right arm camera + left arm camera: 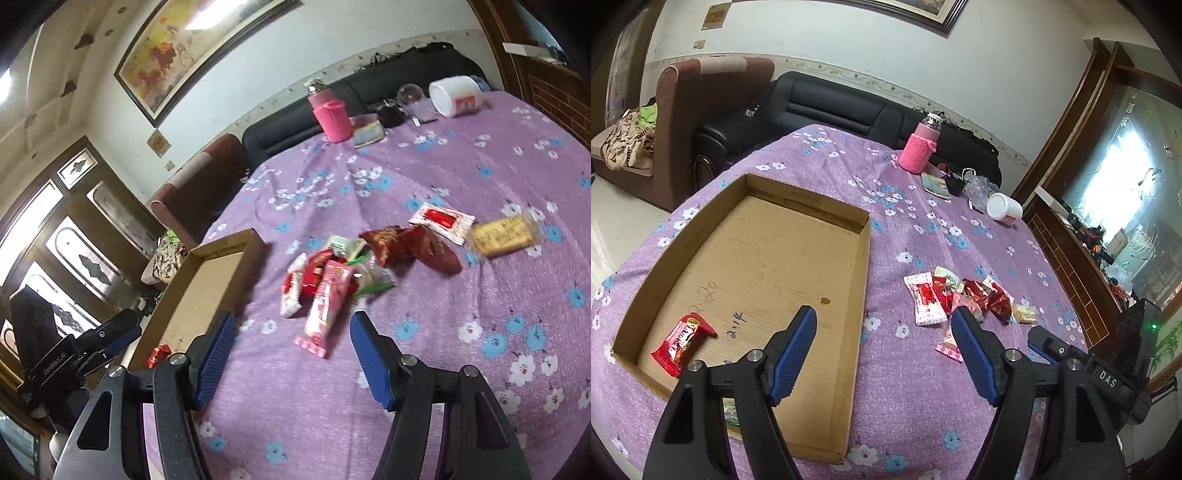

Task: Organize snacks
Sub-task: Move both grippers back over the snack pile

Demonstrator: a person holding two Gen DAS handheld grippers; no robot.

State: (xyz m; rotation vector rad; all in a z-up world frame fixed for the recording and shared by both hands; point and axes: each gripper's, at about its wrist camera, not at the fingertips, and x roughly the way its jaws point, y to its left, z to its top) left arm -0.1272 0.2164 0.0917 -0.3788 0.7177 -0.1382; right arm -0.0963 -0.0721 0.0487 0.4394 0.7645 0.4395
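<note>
1. My left claw (884, 325) hangs with its blue pads wide apart and nothing between them, straddling the right wall of the cardboard box (862, 280)
2. My right claw (293, 328) is also spread open and empty; the pink wrapped snack (325, 314) lies on the cloth between its tips, but the pads do not press it
3. The box sits on the desk (923, 387), which is covered with a purple flowered cloth, and it holds a red snack bar (683, 339) near its front left corner
4. The pile of snacks (956, 299) lies on the cloth just right of the box: a red-and-white packet (925, 299), dark red crinkled wrappers (991, 297) and a pale biscuit pack (1025, 314) at its right end
5. At the far edge of the desk stand a bottle in a pink knitted sleeve (918, 149) and a white jar (1004, 210) lying on its side
6. The right-wrist view is blurred, so wrapper details there are unclear
</note>
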